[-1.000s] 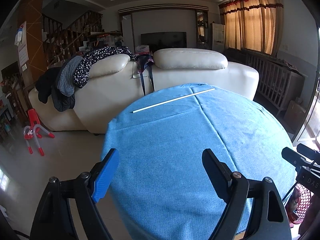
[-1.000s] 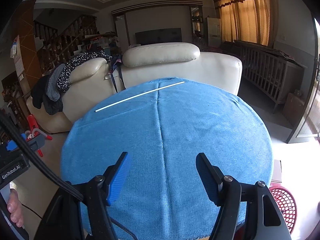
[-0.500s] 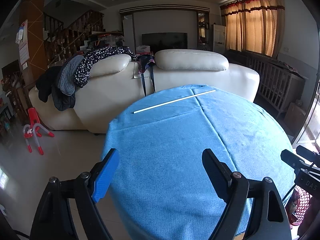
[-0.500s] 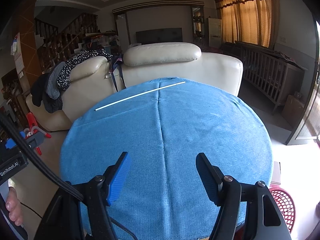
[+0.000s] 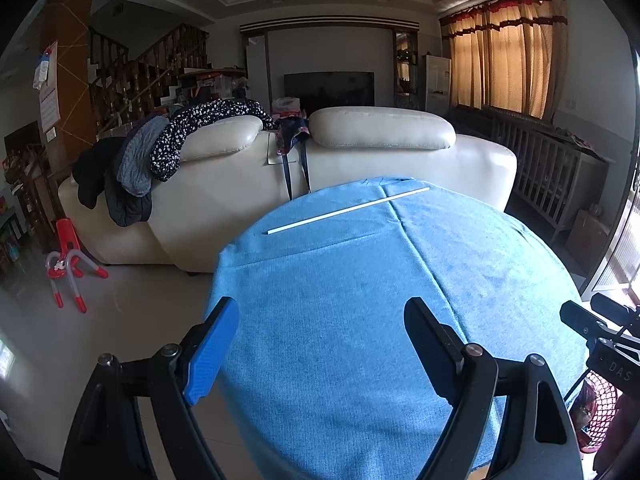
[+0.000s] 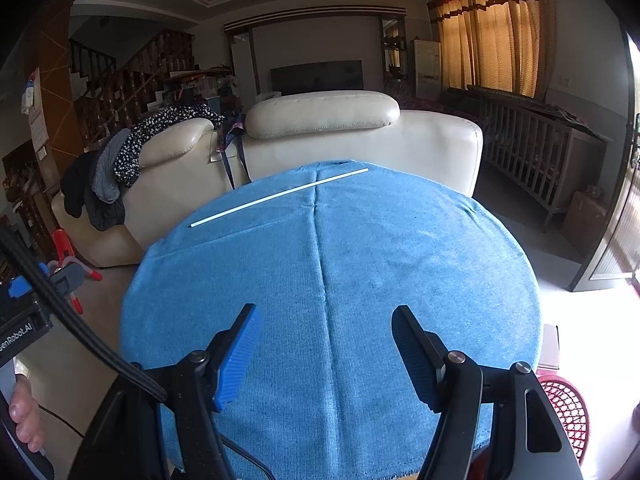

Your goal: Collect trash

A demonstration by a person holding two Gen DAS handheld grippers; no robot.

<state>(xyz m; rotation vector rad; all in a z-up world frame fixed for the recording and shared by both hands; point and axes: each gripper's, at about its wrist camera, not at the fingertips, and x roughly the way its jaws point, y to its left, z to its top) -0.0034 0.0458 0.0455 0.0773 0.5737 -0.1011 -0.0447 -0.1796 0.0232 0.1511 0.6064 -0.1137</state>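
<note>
Round surface (image 6: 400, 264) under a blue cloth, thin white stick (image 6: 280, 196) lying near its far edge. Left hand-held gripper (image 5: 320, 340) and right hand-held gripper (image 6: 326, 344) both spread wide, empty. Cream sofa (image 6: 360, 140) behind, red basket (image 6: 568, 412) on the floor

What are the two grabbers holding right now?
Nothing. The left gripper and right gripper both hang open over the round blue tablecloth; the thin white stick lies untouched.

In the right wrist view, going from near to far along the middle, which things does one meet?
right gripper → blue tablecloth → white stick → cream sofa → dark television.
</note>
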